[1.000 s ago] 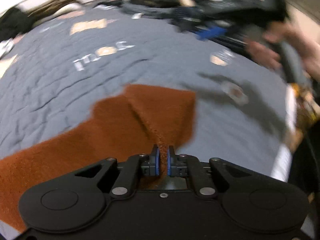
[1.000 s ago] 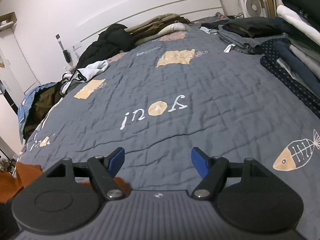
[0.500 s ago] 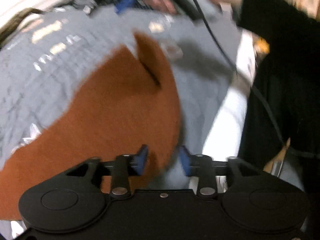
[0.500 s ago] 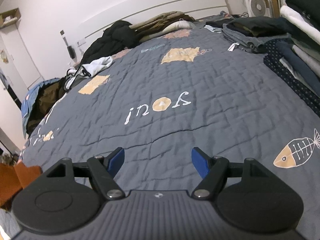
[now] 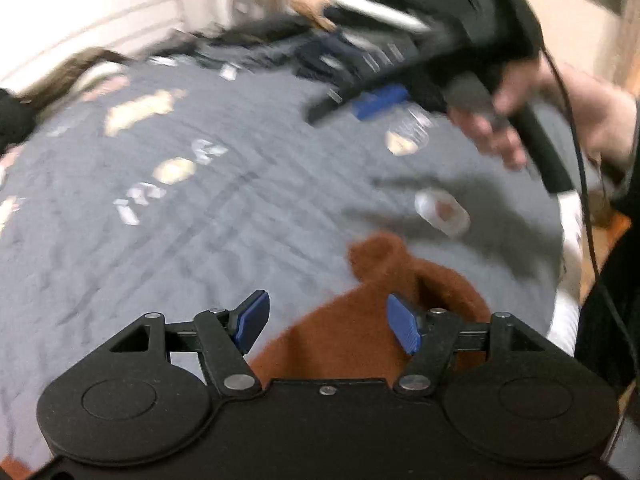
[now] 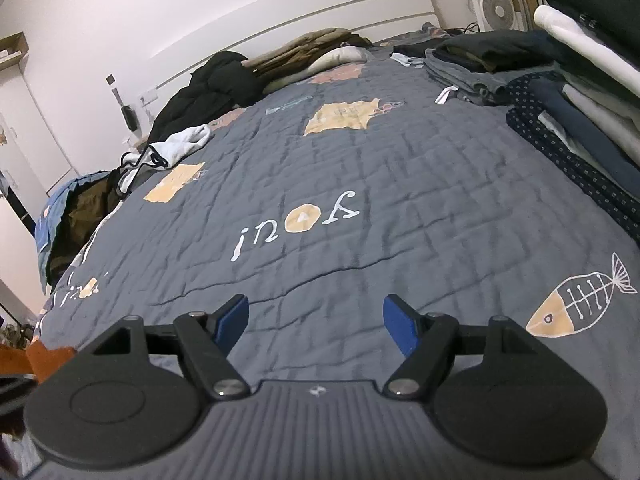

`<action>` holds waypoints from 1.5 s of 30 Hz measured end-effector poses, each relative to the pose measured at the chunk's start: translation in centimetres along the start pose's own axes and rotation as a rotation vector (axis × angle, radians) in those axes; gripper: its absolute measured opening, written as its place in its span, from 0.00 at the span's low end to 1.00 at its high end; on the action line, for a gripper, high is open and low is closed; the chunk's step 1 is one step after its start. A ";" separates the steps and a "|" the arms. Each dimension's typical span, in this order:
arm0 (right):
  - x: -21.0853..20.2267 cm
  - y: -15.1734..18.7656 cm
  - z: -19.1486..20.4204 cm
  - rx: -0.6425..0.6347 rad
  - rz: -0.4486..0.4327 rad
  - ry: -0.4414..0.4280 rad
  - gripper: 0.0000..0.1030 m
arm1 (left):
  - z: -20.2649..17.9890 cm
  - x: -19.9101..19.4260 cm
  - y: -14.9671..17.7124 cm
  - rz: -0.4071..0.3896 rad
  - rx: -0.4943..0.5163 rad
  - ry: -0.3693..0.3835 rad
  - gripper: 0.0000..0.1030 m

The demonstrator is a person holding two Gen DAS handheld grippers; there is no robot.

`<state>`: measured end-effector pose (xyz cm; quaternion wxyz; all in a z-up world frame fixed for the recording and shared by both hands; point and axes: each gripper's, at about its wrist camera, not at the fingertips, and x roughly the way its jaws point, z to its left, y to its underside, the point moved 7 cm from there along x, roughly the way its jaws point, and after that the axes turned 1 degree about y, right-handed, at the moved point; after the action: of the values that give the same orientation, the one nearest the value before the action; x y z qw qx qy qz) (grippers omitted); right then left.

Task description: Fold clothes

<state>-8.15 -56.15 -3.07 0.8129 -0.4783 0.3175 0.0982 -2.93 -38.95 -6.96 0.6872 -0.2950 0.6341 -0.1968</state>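
A bed (image 6: 360, 184) fills both views, covered by a grey quilted bedspread (image 5: 200, 240) printed with pale lettering, tan patches and a fish skeleton drawing (image 6: 576, 300) near its right edge. A white slatted headboard (image 6: 320, 24) stands at the far end, with a dark jacket (image 6: 212, 84) and other loose clothes heaped against it. Along the right side of the bed sits a stack of folded clothes (image 6: 572, 92) in dark blue, grey and white, and more crumpled garments (image 6: 76, 216) hang off the left edge.

The rust-brown garment (image 5: 372, 320) lies on the bedspread near the foot of the bed, just ahead of and below the left gripper (image 5: 328, 320). It looks thick and fuzzy, like fleece or towelling, uniformly coloured, bunched into a rounded hump with one blunt lobe poking up toward the middle of the bed. The left wrist view is motion-blurred, so its folds and edges cannot be made out. In the right wrist view only a small corner of it shows at the far left, low down (image 6: 44, 356).

The left gripper has its blue-padded jaws spread wide, with nothing between them; the garment lies beyond and beneath. The right gripper (image 6: 316, 316) is likewise spread apart and empty, above bare bedspread. In the left wrist view it appears as a blurred black shape held in a hand (image 5: 532, 112) at upper right.
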 end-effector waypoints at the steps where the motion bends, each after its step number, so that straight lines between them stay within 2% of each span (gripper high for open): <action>1: 0.0 0.0 -0.1 -0.001 0.002 0.001 0.71 | -0.5 1.1 0.2 0.023 0.018 0.026 0.63; 4: 0.1 0.0 -0.6 0.001 0.006 0.002 0.71 | -2.1 3.4 1.3 0.073 0.087 0.058 0.63; 8: -0.1 -0.1 -1.5 0.016 0.006 0.002 0.71 | -2.6 5.4 1.7 0.086 0.118 0.056 0.61; 11: -0.4 -0.2 -2.3 0.028 0.004 0.006 0.71 | -2.6 6.7 1.3 0.101 0.120 0.072 0.42; 13: -0.6 -0.2 -2.9 0.036 0.001 0.009 0.71 | -2.7 7.6 1.1 0.117 0.116 0.084 0.17; 16: -0.9 -0.3 -3.8 0.050 -0.003 0.014 0.71 | -2.6 8.3 0.6 0.127 0.105 0.082 0.11; 17: -1.0 -0.4 -4.1 0.056 -0.003 0.015 0.71 | -2.6 8.3 0.3 0.130 0.105 0.076 0.12; 18: -1.1 -0.4 -4.4 0.062 -0.004 0.015 0.71 | -2.6 8.4 0.0 0.131 0.102 0.060 0.18; 19: -1.2 -0.5 -4.7 0.068 -0.006 0.015 0.71 | -2.5 8.4 -0.2 0.127 0.105 0.043 0.43; 21: -1.5 -0.5 -5.3 0.076 -0.008 0.017 0.71 | -2.5 8.3 -0.8 0.114 0.112 0.009 0.76; 23: -1.6 -0.5 -5.7 0.077 -0.009 0.019 0.71 | -3.1 8.3 -1.2 0.081 0.139 0.017 0.77; 27: -1.9 -0.4 -6.5 0.075 -0.005 0.026 0.71 | -4.9 9.4 -0.7 0.128 0.134 0.085 0.77; 29: -2.0 -0.4 -6.8 0.080 -0.005 0.029 0.71 | -6.3 10.3 -0.1 0.148 0.174 0.088 0.76; 30: -2.1 -0.4 -7.0 0.082 -0.006 0.030 0.71 | -6.8 10.7 0.3 0.153 0.184 0.085 0.73; 31: -2.2 -0.4 -7.1 0.085 -0.007 0.029 0.71 | -7.2 10.9 0.5 0.150 0.186 0.082 0.61; 32: -2.2 -0.4 -7.2 0.086 -0.007 0.029 0.71 | -7.3 11.1 0.6 0.149 0.176 0.093 0.55; 33: -2.3 -0.4 -7.3 0.088 -0.009 0.029 0.71 | -7.4 11.2 0.6 0.147 0.166 0.105 0.39; 34: -2.4 -0.4 -7.5 0.091 -0.010 0.029 0.71 | -7.3 10.9 0.3 0.144 0.153 0.113 0.19; 36: -2.6 -0.5 -7.6 0.096 -0.012 0.027 0.71 | -7.1 10.5 -0.2 0.136 0.129 0.130 0.12; 38: -2.7 -0.5 -7.7 0.102 -0.016 0.023 0.71 | -6.9 10.1 -0.8 0.127 0.106 0.144 0.10; 45: -3.5 -1.2 -8.7 0.138 -0.045 0.015 0.71 | -3.6 8.4 -7.9 -0.033 0.050 0.057 0.10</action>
<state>-14.02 -63.58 -2.99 0.8436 -0.4286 0.3187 0.0543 -4.68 -50.81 -8.19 0.6726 -0.2825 0.6433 -0.2322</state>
